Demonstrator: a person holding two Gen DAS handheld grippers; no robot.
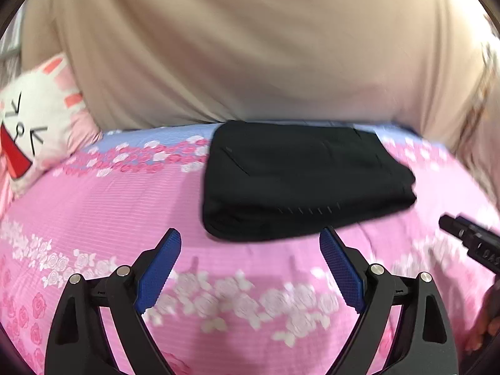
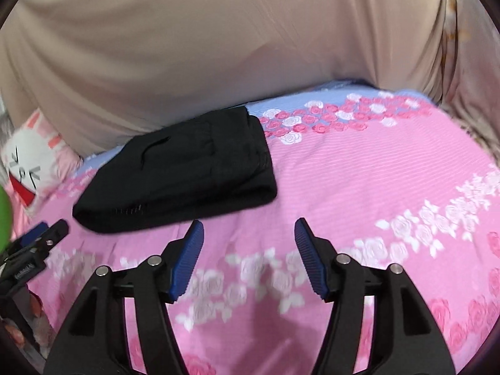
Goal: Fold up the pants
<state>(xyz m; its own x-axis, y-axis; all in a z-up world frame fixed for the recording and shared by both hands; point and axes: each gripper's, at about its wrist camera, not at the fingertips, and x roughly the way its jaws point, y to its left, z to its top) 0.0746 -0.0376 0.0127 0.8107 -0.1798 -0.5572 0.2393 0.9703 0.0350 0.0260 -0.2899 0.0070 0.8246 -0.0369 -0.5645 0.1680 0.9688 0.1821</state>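
The black pants (image 1: 300, 178) lie folded into a compact rectangle on the pink floral bedsheet (image 1: 109, 206), near the bed's far edge. They also show in the right wrist view (image 2: 187, 172), left of centre. My left gripper (image 1: 250, 243) is open and empty, just in front of the pants' near edge. My right gripper (image 2: 248, 234) is open and empty, in front of and to the right of the pants. The right gripper's tip shows at the right edge of the left wrist view (image 1: 468, 240), and the left gripper shows at the left edge of the right wrist view (image 2: 34, 247).
A beige curtain (image 1: 250, 47) hangs behind the bed. A white and pink cat-face pillow (image 1: 34, 125) rests at the far left; it also shows in the right wrist view (image 2: 31, 162). A blue floral band (image 2: 343, 112) runs along the sheet's far edge.
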